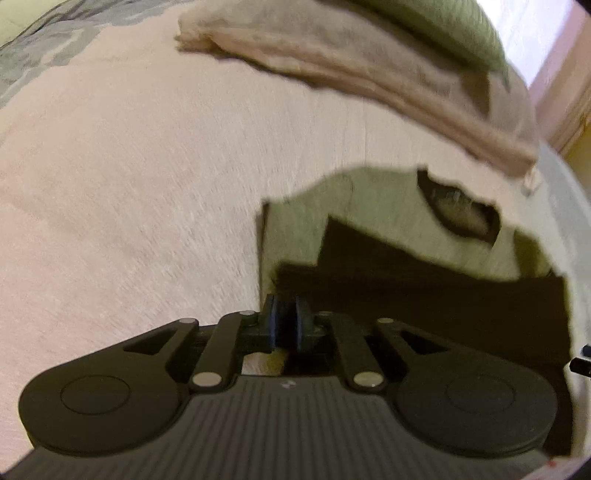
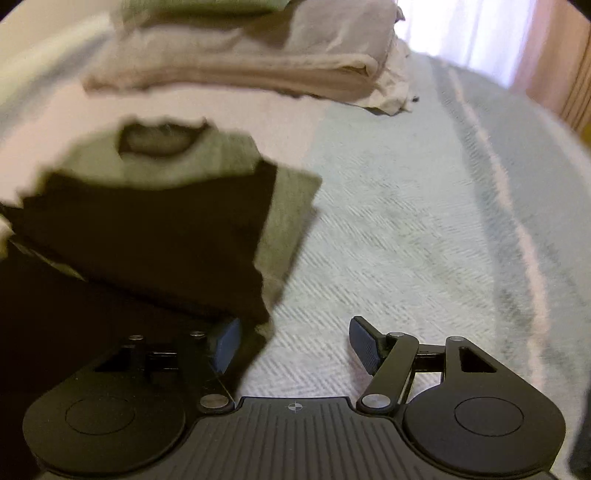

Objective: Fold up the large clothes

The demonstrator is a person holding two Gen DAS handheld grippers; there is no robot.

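A large shirt (image 1: 376, 206) lies on the bed, pale green with a dark neck opening (image 1: 458, 210) and a dark brown part (image 1: 424, 295) folded over its near half. My left gripper (image 1: 286, 325) is shut at the dark part's near left corner, and the cloth's edge runs in between its fingertips. In the right wrist view the same shirt (image 2: 166, 162) fills the left side, its dark part (image 2: 147, 240) nearest. My right gripper (image 2: 295, 345) stands open at the shirt's right edge: its left finger (image 2: 227, 347) is over the dark cloth and its right finger (image 2: 364, 343) is over bare bedcover.
The bed has a pinkish cover (image 1: 129, 203) on the left and a pale blue woven cover (image 2: 406, 221) on the right. A stack of folded beige blankets (image 2: 240, 70) with a green cushion (image 1: 443, 33) on top lies beyond the shirt. A bright curtained window (image 2: 461, 29) is at the far right.
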